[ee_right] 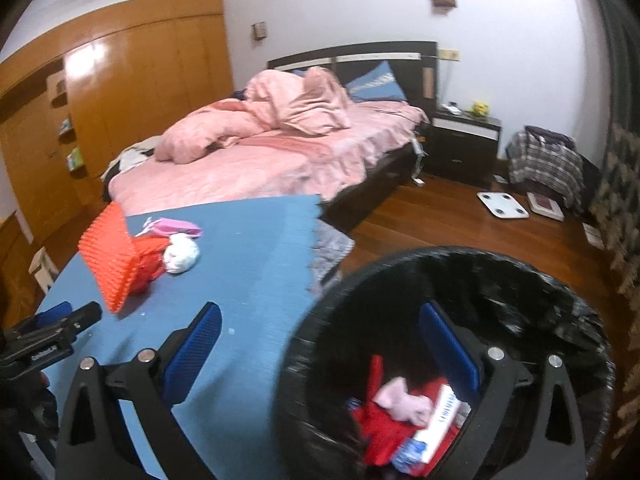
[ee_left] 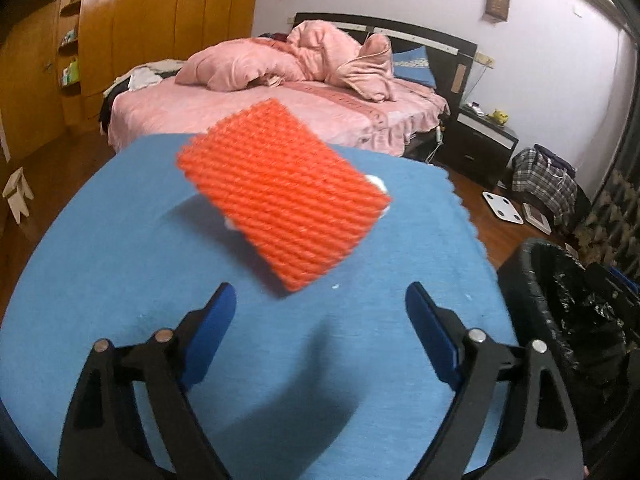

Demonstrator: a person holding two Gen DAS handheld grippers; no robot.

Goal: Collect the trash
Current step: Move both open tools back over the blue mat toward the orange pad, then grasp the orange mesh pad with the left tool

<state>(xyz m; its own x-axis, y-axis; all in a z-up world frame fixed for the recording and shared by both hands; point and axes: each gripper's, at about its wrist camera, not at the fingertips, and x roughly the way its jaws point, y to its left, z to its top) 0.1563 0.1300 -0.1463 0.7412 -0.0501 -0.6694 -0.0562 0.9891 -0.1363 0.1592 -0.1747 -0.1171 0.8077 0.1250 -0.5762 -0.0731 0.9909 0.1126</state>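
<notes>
My left gripper [ee_left: 320, 304] hangs with its blue-padded jaws spread wide and nothing between them, low in the frame over the blue cloth-covered table [ee_left: 120, 272]. Just beyond the fingertips, at centre frame, stands the orange ribbed foam-net sleeve [ee_left: 284, 196], white scraps peeking out behind it. In the right wrist view the sleeve [ee_right: 106, 256] sits at left, touching a crumpled red wrapper [ee_right: 150, 264] and a white tissue ball [ee_right: 181, 256], a pink wrapper [ee_right: 172, 227] just behind. My right gripper [ee_right: 320, 336] is open and empty too, one finger over the table, the other over the black-lined round trash bin [ee_right: 520, 280], where red, pink and white litter lies.
</notes>
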